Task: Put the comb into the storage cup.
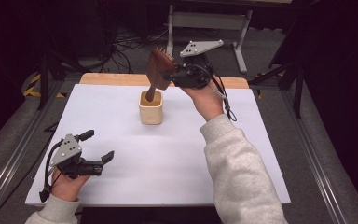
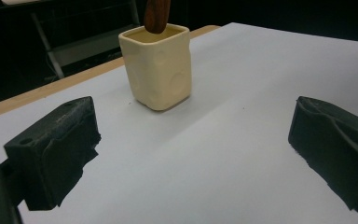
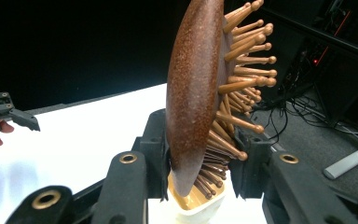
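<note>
The hairbrush [image 2: 157,15] is cut off by the top edge in the left gripper view, leaving just its handle tip at the cup [image 2: 157,65] mouth. In the right gripper view the cup's [image 3: 196,207] lower body runs off the bottom edge (its rim sits behind the brush handle). The counter [image 1: 168,154] hides its own legs.

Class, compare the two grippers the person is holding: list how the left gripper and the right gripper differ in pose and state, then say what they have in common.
1. The left gripper has its jaws spread wide with nothing between them; the right gripper is clamped on the wooden hairbrush.
2. The left gripper sits low by the table's near edge; the right gripper is raised above the cream cup, the brush handle dipping into it.
Shared: black jaws, a grey plate, a trailing cable.
</note>
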`<action>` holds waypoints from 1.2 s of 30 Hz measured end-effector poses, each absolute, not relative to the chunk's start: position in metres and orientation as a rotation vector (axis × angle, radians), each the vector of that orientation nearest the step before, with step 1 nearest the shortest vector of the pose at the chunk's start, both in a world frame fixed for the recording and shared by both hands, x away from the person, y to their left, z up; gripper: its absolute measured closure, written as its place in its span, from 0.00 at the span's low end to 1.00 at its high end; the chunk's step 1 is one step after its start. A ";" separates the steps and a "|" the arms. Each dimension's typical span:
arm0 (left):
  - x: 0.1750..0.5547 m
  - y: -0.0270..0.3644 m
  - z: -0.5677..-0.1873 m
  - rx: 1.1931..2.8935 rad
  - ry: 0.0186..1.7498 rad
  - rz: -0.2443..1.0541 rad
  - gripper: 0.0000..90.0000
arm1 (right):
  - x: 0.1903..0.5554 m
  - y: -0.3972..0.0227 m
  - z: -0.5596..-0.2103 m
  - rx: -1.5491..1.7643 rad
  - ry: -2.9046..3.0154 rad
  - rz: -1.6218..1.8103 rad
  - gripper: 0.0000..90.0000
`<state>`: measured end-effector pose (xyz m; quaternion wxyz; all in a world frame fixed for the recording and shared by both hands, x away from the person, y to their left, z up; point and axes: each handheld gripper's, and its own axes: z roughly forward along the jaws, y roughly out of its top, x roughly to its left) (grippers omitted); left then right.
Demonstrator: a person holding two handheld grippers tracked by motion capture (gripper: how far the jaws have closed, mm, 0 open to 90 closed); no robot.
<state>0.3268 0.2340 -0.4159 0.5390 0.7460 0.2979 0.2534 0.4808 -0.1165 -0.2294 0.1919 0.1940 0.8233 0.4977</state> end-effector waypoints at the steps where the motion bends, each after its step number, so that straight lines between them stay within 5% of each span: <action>1: 0.327 0.234 -0.416 1.774 0.709 0.603 0.03 | 0.482 -0.116 -0.230 0.547 2.310 1.393 0.70; 36: 0.329 0.232 -0.421 1.792 0.716 0.589 0.03 | 0.512 -0.106 -0.272 0.657 2.381 1.355 0.70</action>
